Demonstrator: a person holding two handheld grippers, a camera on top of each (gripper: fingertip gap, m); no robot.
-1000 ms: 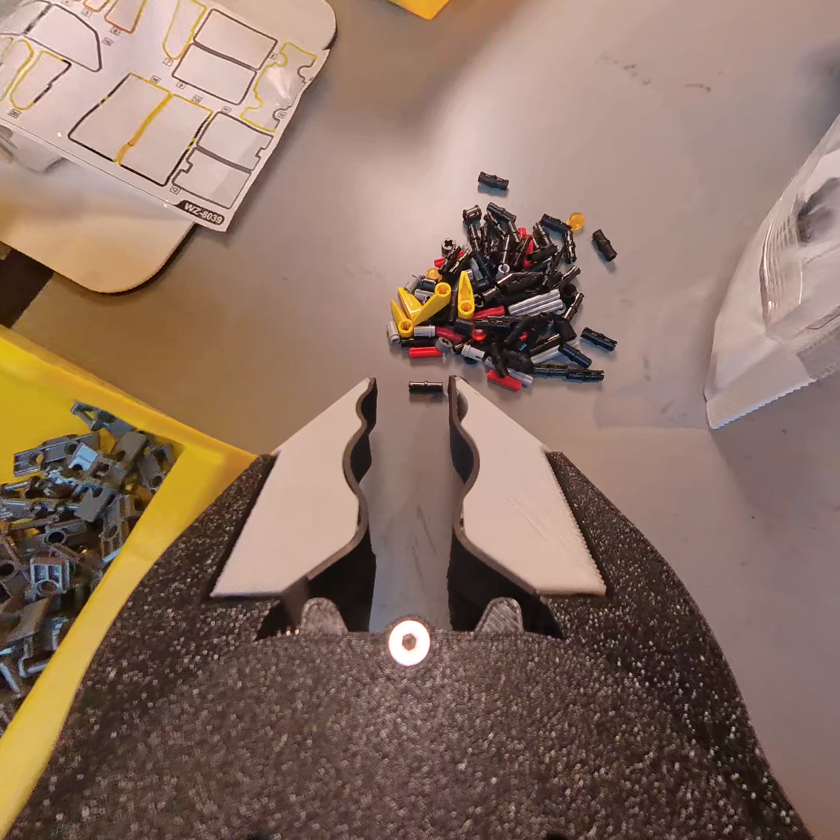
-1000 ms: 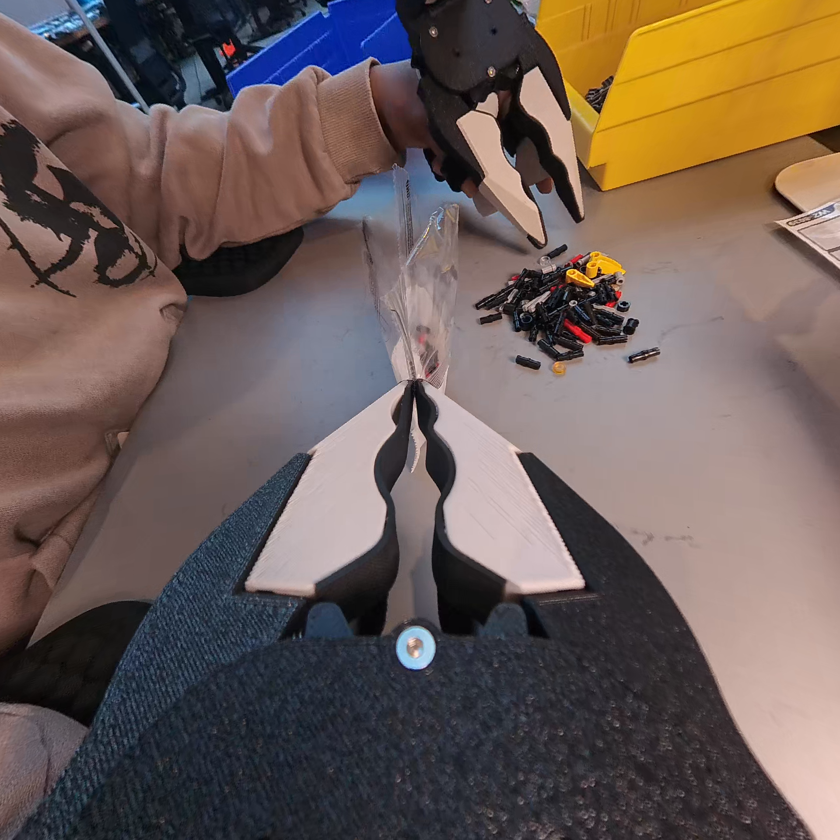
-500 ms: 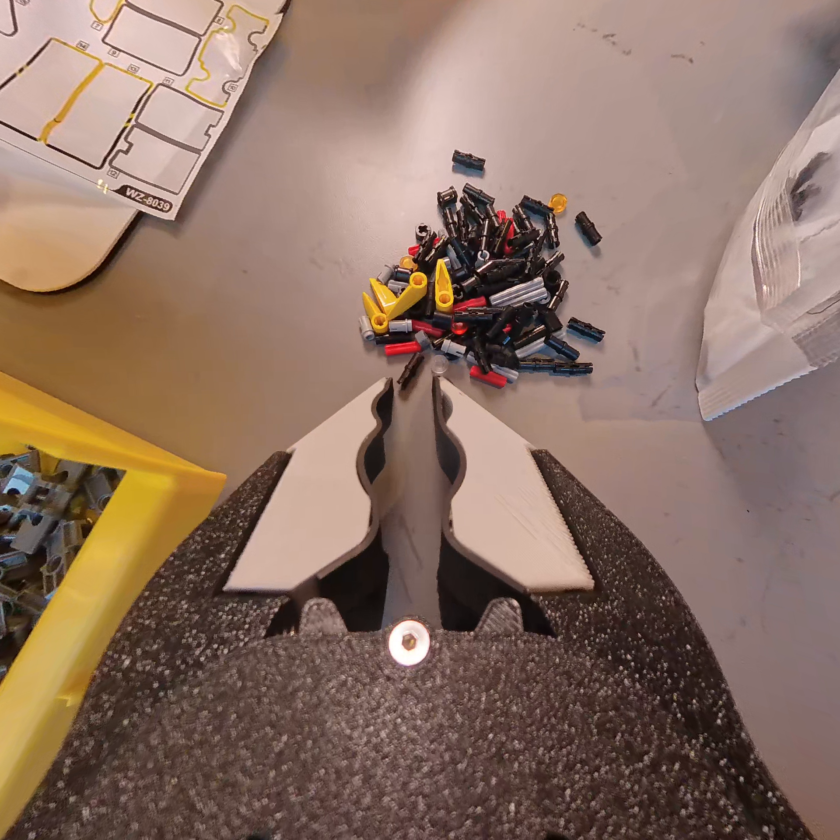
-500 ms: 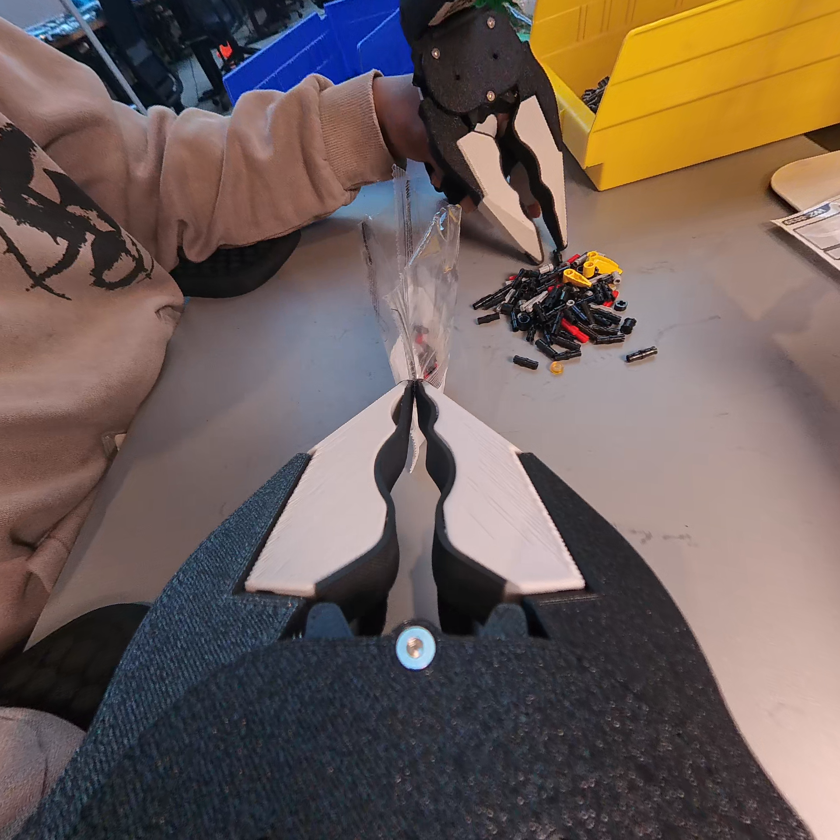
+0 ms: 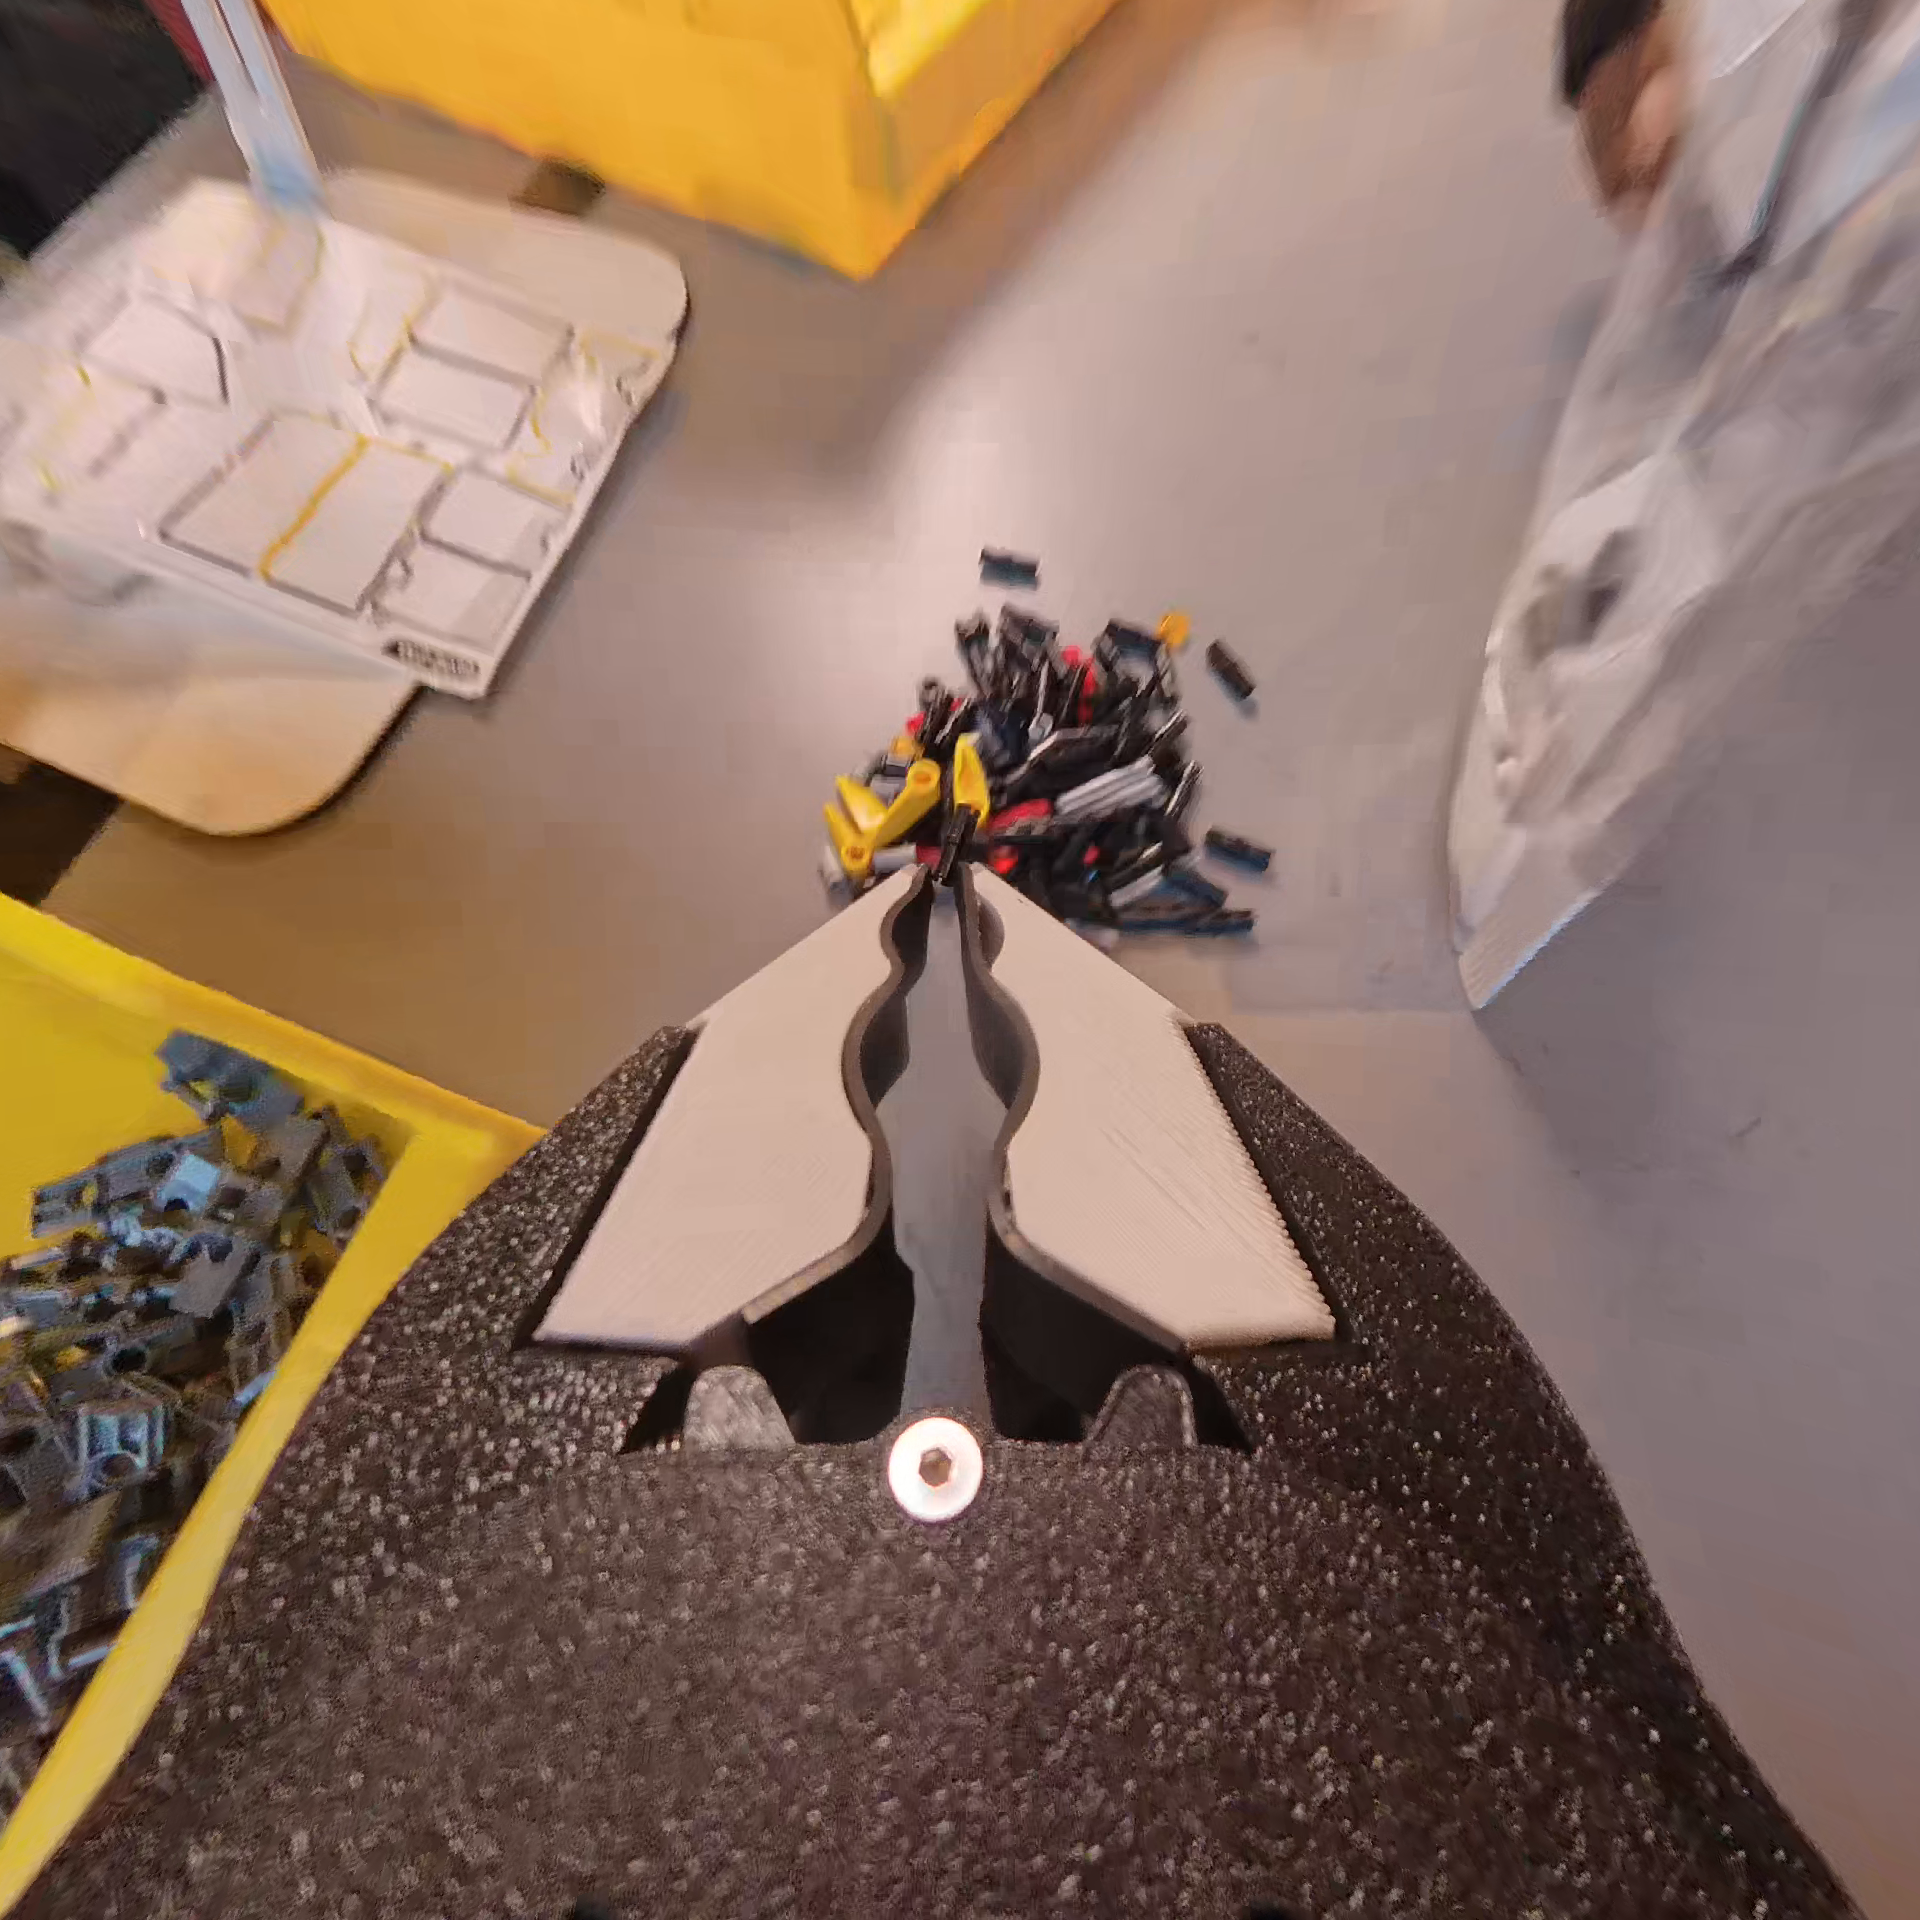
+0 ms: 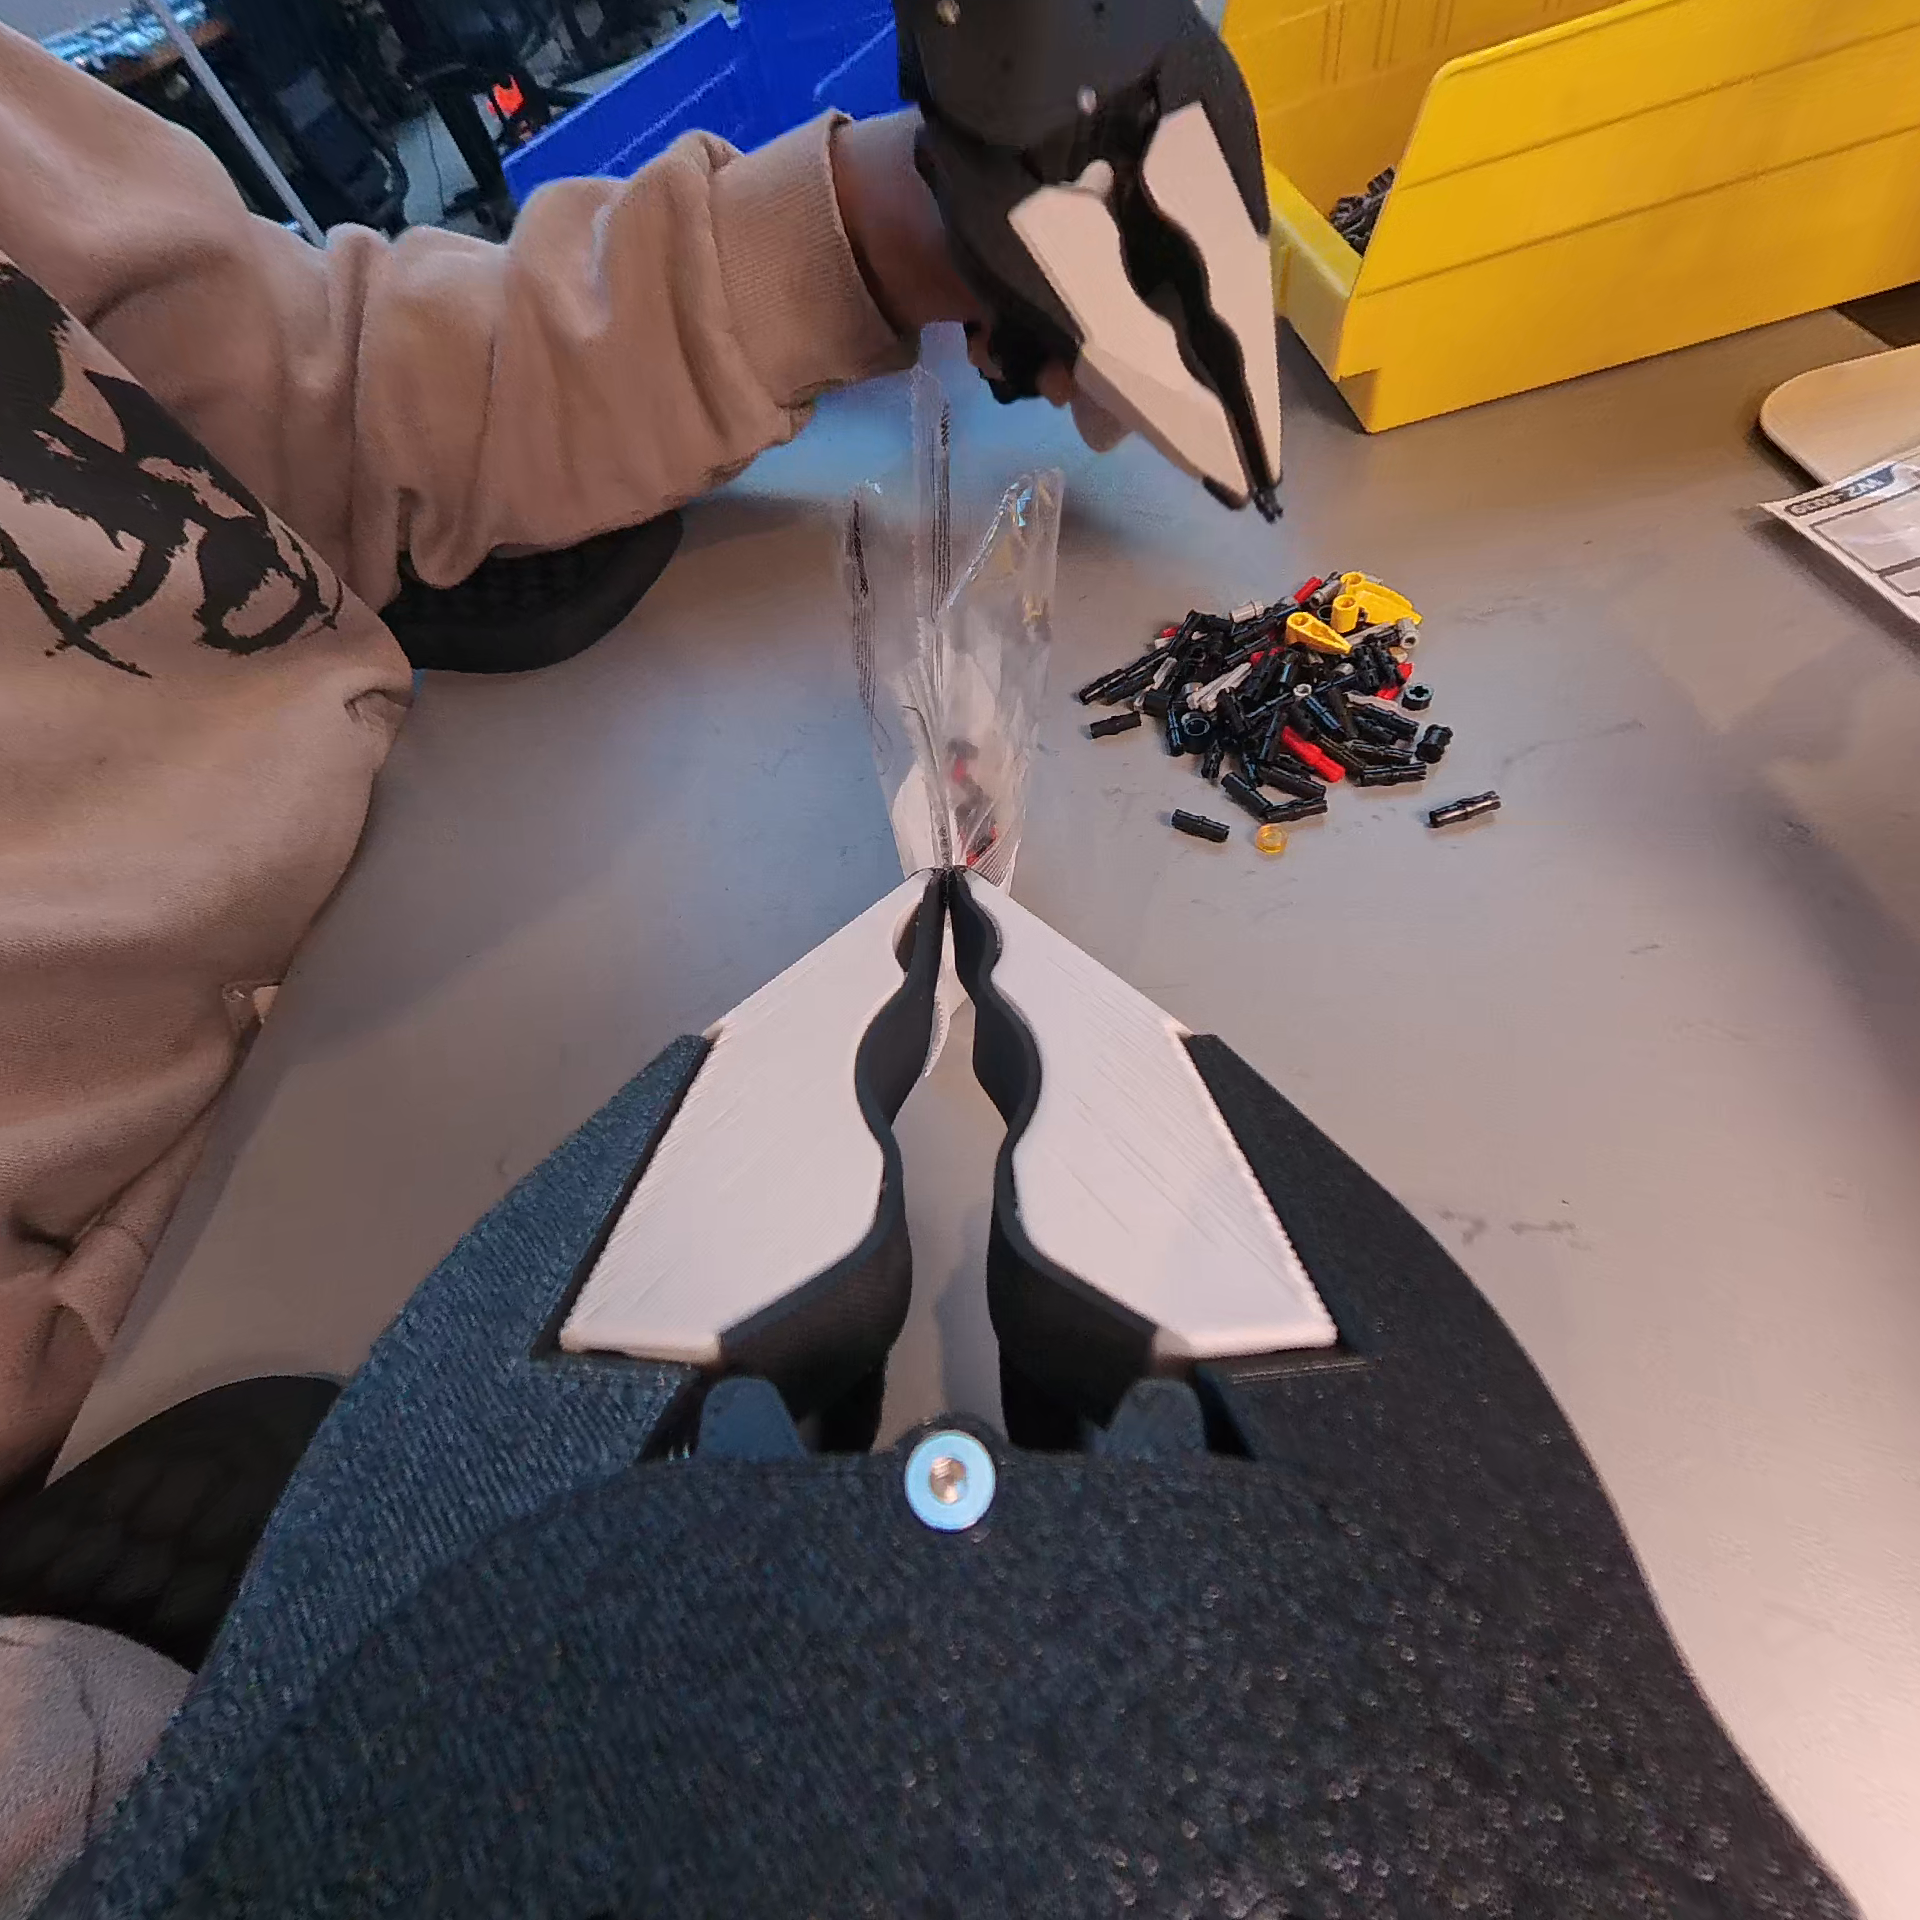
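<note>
Clearly the left gripper [image 5: 943, 871] pinches a small black plastic pin [image 5: 950, 844], lifted above the heap of small plastic pieces [image 6: 1280, 694]. At frame centre, the right gripper [image 6: 945, 883] clenches a crumpled clear plastic bag [image 6: 961, 665] upright off the grey desk [image 6: 1558, 1039].

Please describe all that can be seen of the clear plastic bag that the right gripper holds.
The clear plastic bag is thin, crinkled and see-through, with dark print along one edge. The right gripper is shut on its lower end, and the bag stands upright from the fingers above the grey table. A few small red and black parts lie inside near the pinch. Its top end looks open. It stands beside the pile of small parts, apart from it.
</note>
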